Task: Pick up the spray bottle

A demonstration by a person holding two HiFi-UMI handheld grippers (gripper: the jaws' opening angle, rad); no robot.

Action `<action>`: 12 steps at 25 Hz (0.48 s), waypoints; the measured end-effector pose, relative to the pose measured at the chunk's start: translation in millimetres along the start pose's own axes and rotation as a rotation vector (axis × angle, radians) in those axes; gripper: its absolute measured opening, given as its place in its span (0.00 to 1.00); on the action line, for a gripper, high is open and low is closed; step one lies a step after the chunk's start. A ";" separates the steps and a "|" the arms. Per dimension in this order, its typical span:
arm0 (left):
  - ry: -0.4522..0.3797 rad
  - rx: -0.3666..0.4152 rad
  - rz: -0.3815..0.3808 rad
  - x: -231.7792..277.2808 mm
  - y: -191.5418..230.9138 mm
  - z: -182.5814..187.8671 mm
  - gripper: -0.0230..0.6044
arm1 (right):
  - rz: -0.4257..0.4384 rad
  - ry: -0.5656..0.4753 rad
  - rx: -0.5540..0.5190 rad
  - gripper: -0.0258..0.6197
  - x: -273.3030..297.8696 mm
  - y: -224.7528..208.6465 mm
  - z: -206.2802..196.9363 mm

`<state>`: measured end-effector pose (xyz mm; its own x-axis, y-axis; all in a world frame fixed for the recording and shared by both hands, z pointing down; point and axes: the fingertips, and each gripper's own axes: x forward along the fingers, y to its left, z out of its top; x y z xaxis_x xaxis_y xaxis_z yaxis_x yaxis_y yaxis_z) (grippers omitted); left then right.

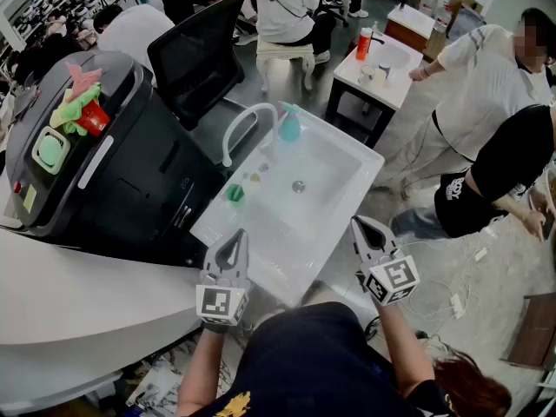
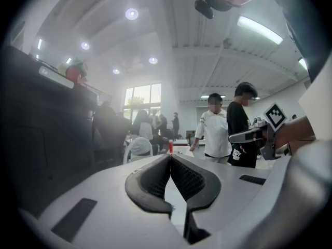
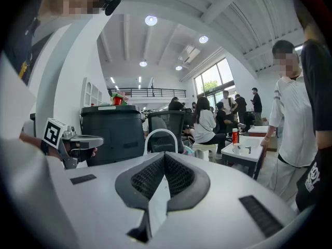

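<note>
In the head view we could not name the green item (image 1: 235, 194) or the paler bits (image 1: 254, 178) on the sink (image 1: 217, 224) rim; they were too small. The bottle (image 1: 289, 125) showed no nozzle detail. In the right gripper view the right gripper (image 3: 165, 154) hid the sink and nearly all the bottle; a teal sliver beside the faucet (image 3: 161, 134) was perhaps it. The black machine (image 1: 113, 172) ran off the head view's left edge.

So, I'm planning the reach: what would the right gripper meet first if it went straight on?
Probably the faucet: it stands dead ahead of the right gripper's shut jaws. The spray bottle sits just right of that line; depth is unclear.
</note>
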<state>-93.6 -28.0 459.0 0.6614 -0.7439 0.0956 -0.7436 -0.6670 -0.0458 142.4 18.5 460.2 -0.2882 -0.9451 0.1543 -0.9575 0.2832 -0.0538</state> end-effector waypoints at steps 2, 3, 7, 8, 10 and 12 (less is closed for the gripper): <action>0.001 -0.006 0.005 -1.0 0.4 -1.3 0.07 | 0.010 0.004 -0.010 0.04 1.6 0.9 1.9; 0.002 -0.008 0.007 -1.2 1.2 -2.0 0.07 | 0.014 0.006 -0.013 0.04 2.7 1.2 2.7; 0.009 -0.010 0.013 1.3 8.3 -4.3 0.07 | 0.024 0.013 -0.024 0.04 13.2 0.4 5.8; 0.017 -0.011 0.014 2.4 9.2 -4.9 0.07 | 0.029 0.014 -0.027 0.04 16.2 0.3 7.2; 0.034 -0.005 0.010 4.7 8.4 -8.6 0.07 | 0.042 0.010 -0.040 0.04 19.7 0.5 10.0; 0.048 -0.002 0.011 7.8 6.9 -10.5 0.07 | 0.058 0.007 -0.060 0.04 21.9 -0.4 12.2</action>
<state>-94.6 -38.0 469.9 0.6479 -0.7483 0.1424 -0.7509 -0.6588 -0.0453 136.5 -4.3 451.6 -0.3434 -0.9255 0.1598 -0.9377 0.3473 -0.0037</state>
